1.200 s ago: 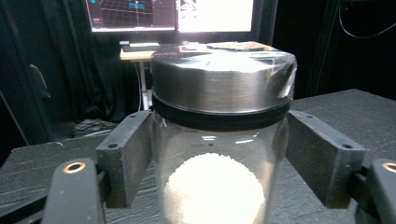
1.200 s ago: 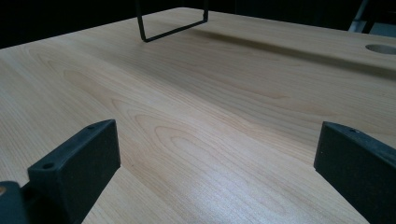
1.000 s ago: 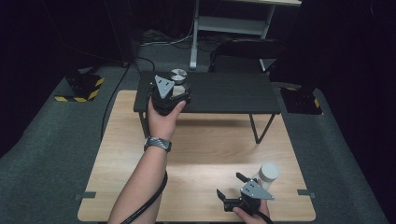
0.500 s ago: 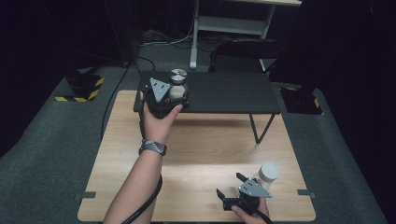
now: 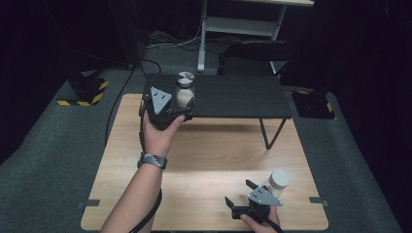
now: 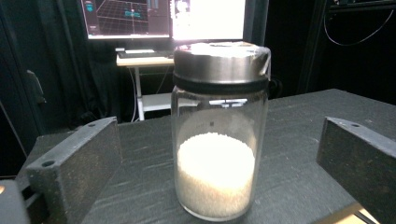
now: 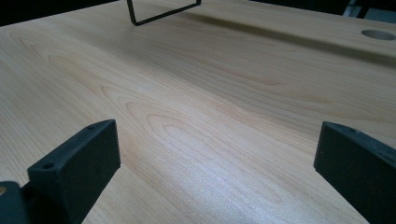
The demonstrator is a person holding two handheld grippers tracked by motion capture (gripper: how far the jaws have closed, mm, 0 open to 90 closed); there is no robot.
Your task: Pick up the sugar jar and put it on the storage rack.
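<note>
My left gripper (image 5: 186, 108) is spread wide around the jar (image 6: 218, 130) on the black shelf (image 5: 233, 99); my right gripper (image 5: 239, 192) gapes over bare table (image 7: 196, 93).

Jar (image 6: 218, 135) base: cut off by the bottom edge, between the left gripper's (image 6: 219, 158) jaws.
Right gripper (image 7: 215, 172) body: hidden behind the hand.
Screens beyond the jar: glare, contents unreadable.
White container (image 5: 279, 179) beside right gripper: too small to identify.
</note>
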